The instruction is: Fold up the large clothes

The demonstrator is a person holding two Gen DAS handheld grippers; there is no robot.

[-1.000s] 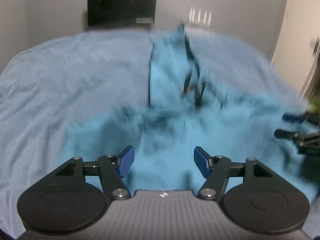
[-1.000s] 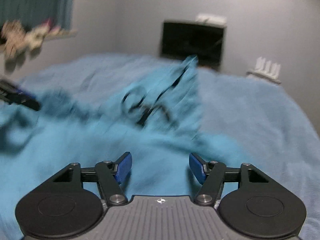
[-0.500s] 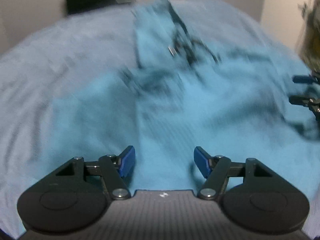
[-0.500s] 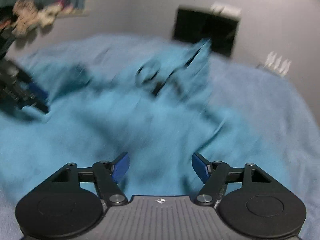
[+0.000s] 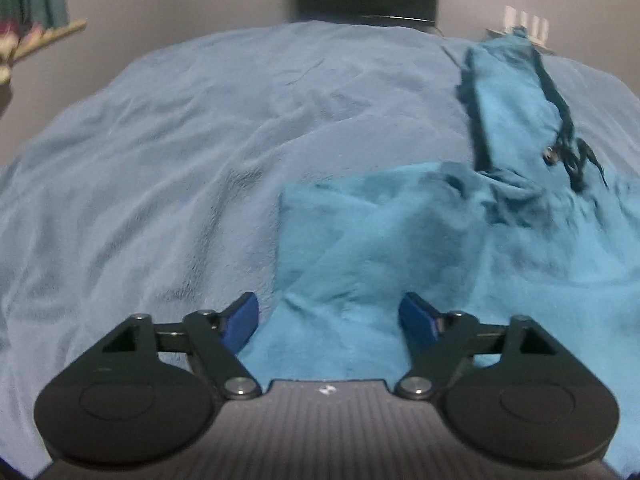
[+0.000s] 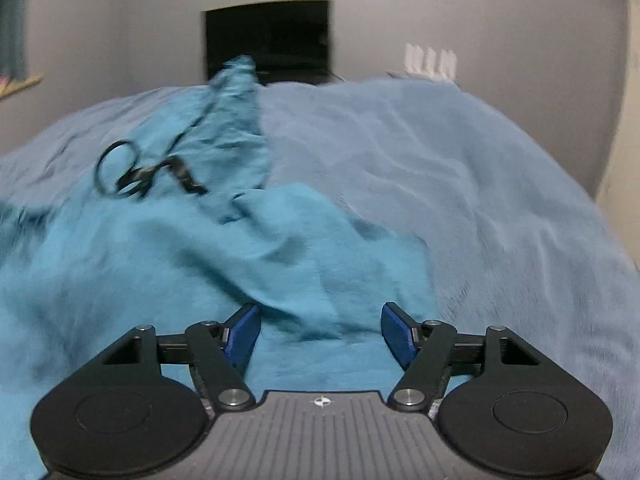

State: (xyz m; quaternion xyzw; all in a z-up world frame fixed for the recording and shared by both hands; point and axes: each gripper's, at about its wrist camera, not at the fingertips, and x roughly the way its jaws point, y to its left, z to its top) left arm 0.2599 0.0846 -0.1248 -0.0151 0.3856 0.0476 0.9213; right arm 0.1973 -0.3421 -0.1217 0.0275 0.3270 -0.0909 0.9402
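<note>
Lying rumpled on the blanket (image 5: 192,152), the garment (image 5: 400,248) was a bright teal piece with a dark drawstring (image 5: 568,148) running along the part farthest from the cameras, toward the black screen (image 6: 272,40) at the wall. In the left wrist view the garment's near left corner sat just ahead of the left gripper (image 5: 328,316), whose blue pads stood wide apart with nothing between them; one pad was over blanket and the other over teal cloth, so the tool seemed placed to straddle that edge. The right gripper (image 6: 320,330) was likewise spread and empty, hovering over the garment's right side, close to where the teal cloth met the blanket (image 6: 480,184). With both tools parted at opposite edges of the garment, the likely reason was to take a hold on each side at once and draw the cloth flat or over itself. The folds and wrinkles suggested folding was barely started. Whether either tool touched the cloth could not be told.
</note>
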